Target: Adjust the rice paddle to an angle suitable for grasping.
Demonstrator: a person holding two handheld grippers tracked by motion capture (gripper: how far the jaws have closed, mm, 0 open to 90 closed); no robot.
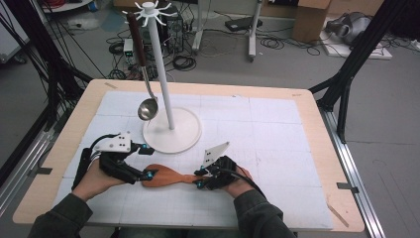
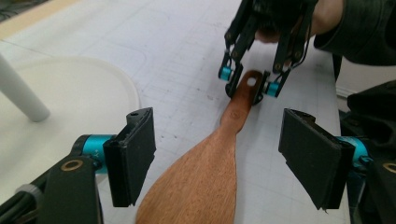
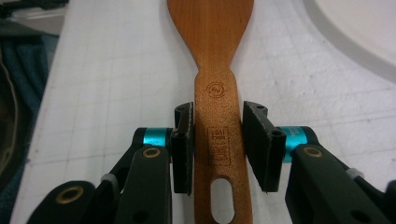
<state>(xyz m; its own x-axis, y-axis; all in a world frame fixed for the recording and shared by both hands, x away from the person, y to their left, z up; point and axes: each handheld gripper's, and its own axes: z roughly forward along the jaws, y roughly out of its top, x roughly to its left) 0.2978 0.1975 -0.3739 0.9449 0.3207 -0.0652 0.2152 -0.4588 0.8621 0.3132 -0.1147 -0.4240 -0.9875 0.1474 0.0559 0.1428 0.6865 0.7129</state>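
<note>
Spatula (image 1: 166,176) lies along the desk's near edge: right hand-held gripper (image 1: 199,178) clamps its handle, left hand-held gripper (image 1: 147,161) straddles the blade, wide.

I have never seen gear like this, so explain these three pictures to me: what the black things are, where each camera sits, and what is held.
There is no machine here: a person holds a black two-jaw tool in each hand. The high view looks down on a table under a white mat. The other two pictures come from cameras riding on each tool, looking along its jaws. On the mat lies a wooden spatula. Behind it a white stand carries a hanging ladle. The right tool clamps the spatula's handle by its edges, near the hanging hole. The left tool stands open, its jaws on either side of the broad blade without touching it.
</note>
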